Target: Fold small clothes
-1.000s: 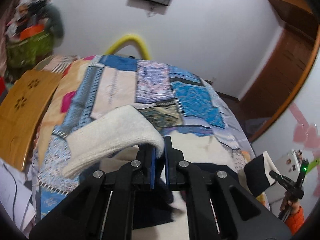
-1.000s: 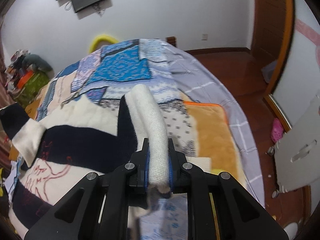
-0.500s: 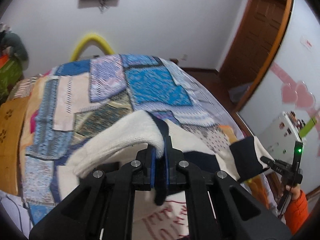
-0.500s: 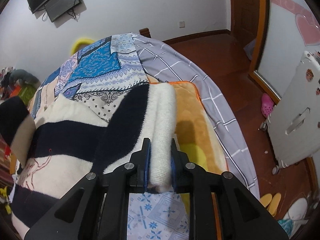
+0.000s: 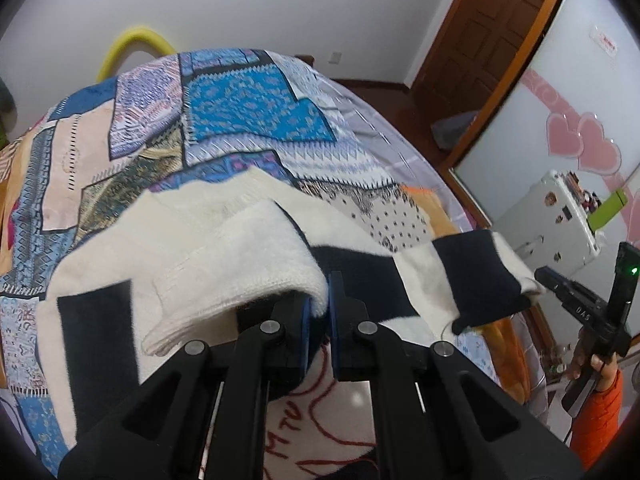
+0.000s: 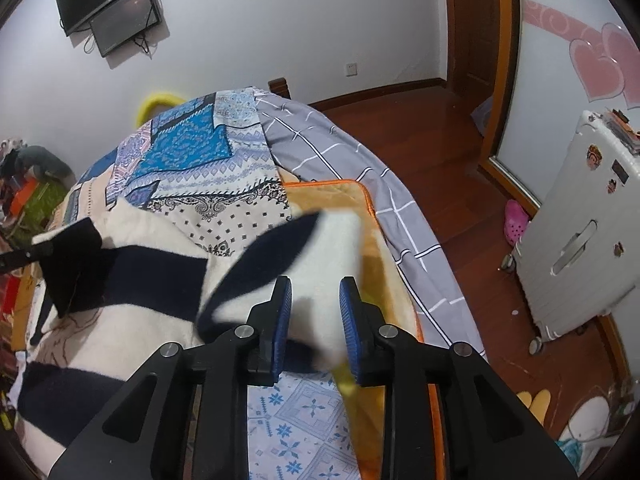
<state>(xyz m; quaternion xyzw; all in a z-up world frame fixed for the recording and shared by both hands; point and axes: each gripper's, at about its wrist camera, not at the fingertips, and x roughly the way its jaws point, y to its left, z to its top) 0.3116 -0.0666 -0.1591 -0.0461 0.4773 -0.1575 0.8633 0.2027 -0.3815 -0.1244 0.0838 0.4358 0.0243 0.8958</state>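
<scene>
Two sleeves are swung in over the sweater (image 5: 168,248) on the bed (image 6: 328,152). My right gripper (image 6: 315,312) is opening, dropping its sleeve (image 6: 320,248); my left gripper (image 5: 318,312) stays pinched on its cuff (image 5: 248,264).

Here's the sweater (image 5: 168,264), cream and fuzzy with broad navy bands, spread across the middle of the left wrist view on the patchwork bed. One cream sleeve (image 5: 248,264) is folded over the body, its ribbed cuff reaching the lower centre of the frame. Low in the frame, red stitched lettering (image 5: 316,412) runs over the cream front (too partial to read). The other sleeve (image 5: 476,276), navy-banded with a cream end, stretches out towards the right edge. In the right wrist view that sleeve end (image 6: 320,264) sits at centre, blurred, cream with a navy stripe, while the body (image 6: 132,280) fills the lower left.
</scene>
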